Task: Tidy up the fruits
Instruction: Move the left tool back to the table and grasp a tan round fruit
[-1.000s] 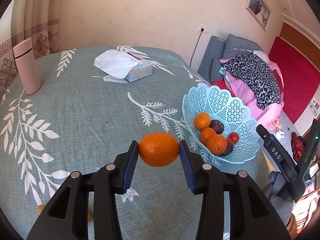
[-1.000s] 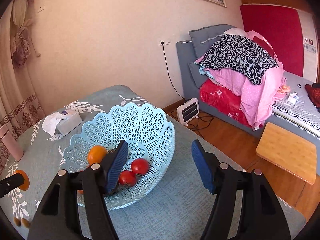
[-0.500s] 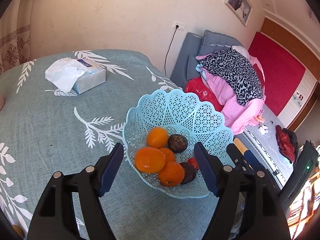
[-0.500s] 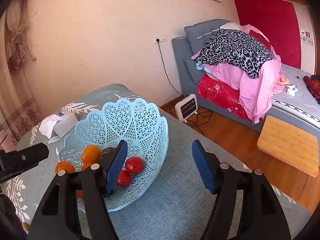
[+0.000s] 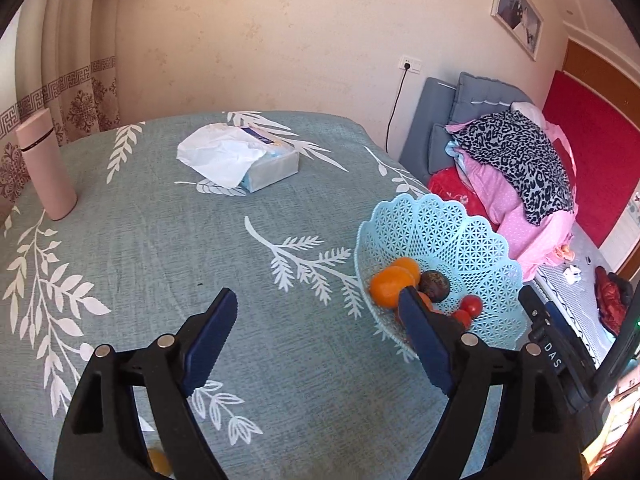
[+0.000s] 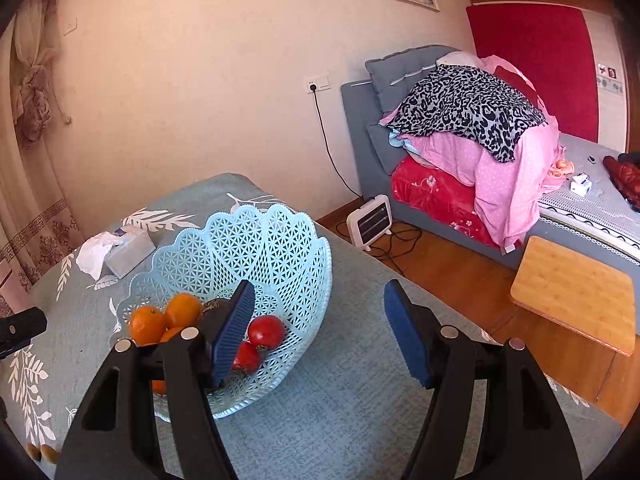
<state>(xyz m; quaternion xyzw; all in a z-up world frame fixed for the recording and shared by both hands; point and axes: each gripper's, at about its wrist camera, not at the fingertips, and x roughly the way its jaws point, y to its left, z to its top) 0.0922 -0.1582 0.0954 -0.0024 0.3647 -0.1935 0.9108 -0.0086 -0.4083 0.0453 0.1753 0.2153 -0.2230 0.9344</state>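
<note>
Table: my grey-green leaf-print tablecloth (image 5: 168,248) carries everything.
Basket: the pale blue lattice plastic basket (image 5: 472,232) sits at 3 o'clock in my left view.
Left gripper (image 5: 316,340): jaws have just been opening, now wide, nothing between them, over bare cloth.
Right gripper (image 6: 318,332): parted, empty, near the basket's rim.
Change: the orange (image 5: 390,290) I carried a second ago now lies in the basket at 9 o'clock, so that piece is done.
Remaining: a small yellowish fruit (image 5: 158,460) at 7 o'clock looks next.
</note>
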